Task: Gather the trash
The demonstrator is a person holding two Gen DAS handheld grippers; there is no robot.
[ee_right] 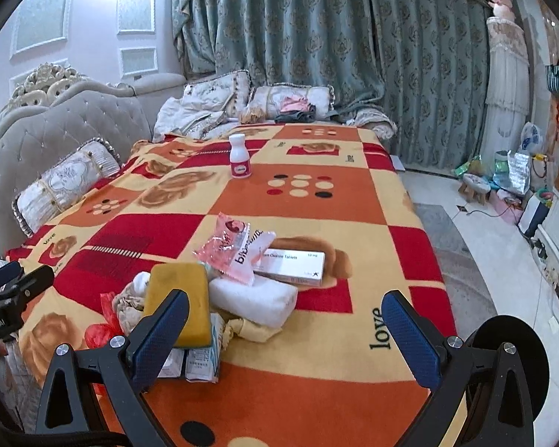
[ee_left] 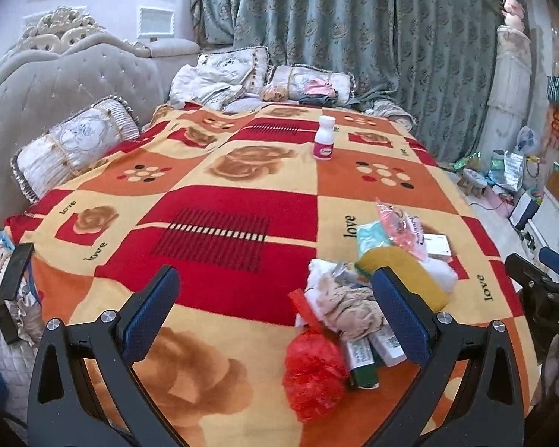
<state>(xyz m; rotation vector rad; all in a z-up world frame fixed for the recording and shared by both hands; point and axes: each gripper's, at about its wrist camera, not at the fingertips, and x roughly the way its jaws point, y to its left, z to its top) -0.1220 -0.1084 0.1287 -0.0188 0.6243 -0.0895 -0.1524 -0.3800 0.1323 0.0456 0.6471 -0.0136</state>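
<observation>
Both tongs spread wide, empty: left gripper (ee_left: 275, 307) hangs above crumpled red plastic bag (ee_left: 313, 370) in near-edge trash pile; right gripper (ee_right: 285, 329) beside yellow sponge block (ee_right: 179, 305); advise pinching bag's bunched middle.

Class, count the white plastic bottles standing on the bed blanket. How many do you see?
1. The white bottle stands upright alone, mid-blanket, beyond the trash pile. Others could hide inside that pile.
</observation>
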